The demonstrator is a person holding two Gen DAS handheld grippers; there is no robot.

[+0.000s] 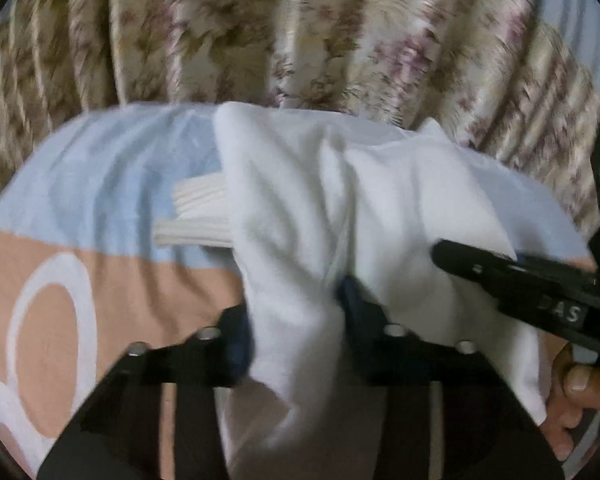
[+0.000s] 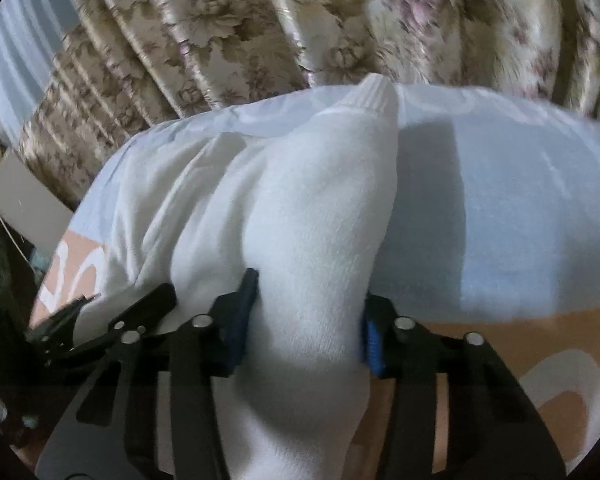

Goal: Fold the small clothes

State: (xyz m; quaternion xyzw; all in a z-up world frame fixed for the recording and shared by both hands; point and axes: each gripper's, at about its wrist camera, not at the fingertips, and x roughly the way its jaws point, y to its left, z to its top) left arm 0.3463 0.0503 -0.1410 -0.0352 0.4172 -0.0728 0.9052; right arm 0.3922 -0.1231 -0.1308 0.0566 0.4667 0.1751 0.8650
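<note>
Blue-and-peach printed bed sheet (image 1: pixel 100 184) under everything. Soft white knit garment (image 1: pixel 300 208) bunched on sheet, near floral curtain (image 1: pixel 260 32).

Left gripper (image 1: pixel 296 320), right gripper (image 2: pixel 304 312): fingers clamped on thick fabric bunches.

Risk: bunched, uneven grips likely skew fold; layers may slip out.

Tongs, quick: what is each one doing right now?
Left tongs: shut on the white knitted cloth garment.
Right tongs: shut on the same white garment.

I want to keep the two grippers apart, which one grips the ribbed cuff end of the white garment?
The right gripper; the white garment's ribbed cuff points away beyond it.
</note>
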